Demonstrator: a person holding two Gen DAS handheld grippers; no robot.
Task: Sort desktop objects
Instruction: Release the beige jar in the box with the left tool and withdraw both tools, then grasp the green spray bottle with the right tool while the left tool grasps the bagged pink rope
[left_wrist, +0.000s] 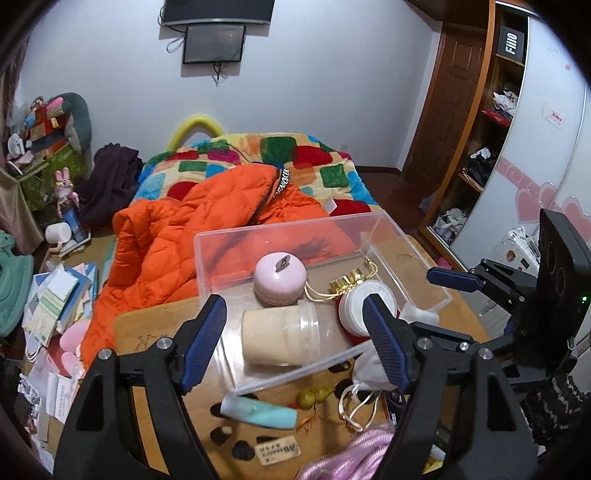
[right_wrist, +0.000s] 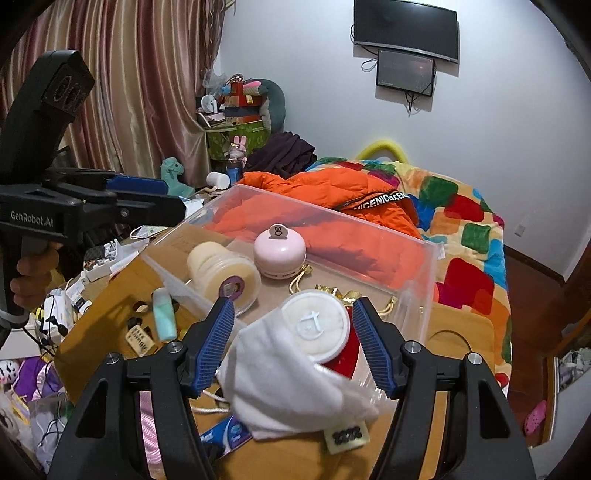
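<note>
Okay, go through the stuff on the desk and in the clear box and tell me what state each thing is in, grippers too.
clear box: open-topped, on the desk.
pink round case: closed, inside the box.
cotton pad jar: lying on its side in the box.
red jar: white lid on, half in a white pouch.
teal tube: lying flat outside the box.
left gripper: open, empty.
right gripper: open, empty.

A clear box (left_wrist: 295, 236) sits on a wooden table (left_wrist: 147, 332) at the centre of the left wrist view. Inside it, a round case (left_wrist: 279, 275) lies at the back, a jar of pads (left_wrist: 280, 332) on its side before it, and a capped tub (left_wrist: 364, 306) to the right. Before the box, low in the frame, lie a tube (left_wrist: 258, 410) and, right of it, a cord (left_wrist: 354, 410). Behind the table, a jacket (left_wrist: 177, 236) lies on a bed (left_wrist: 325, 166). In the right wrist view, a cloth (right_wrist: 284, 376) lies before the tub.
</note>
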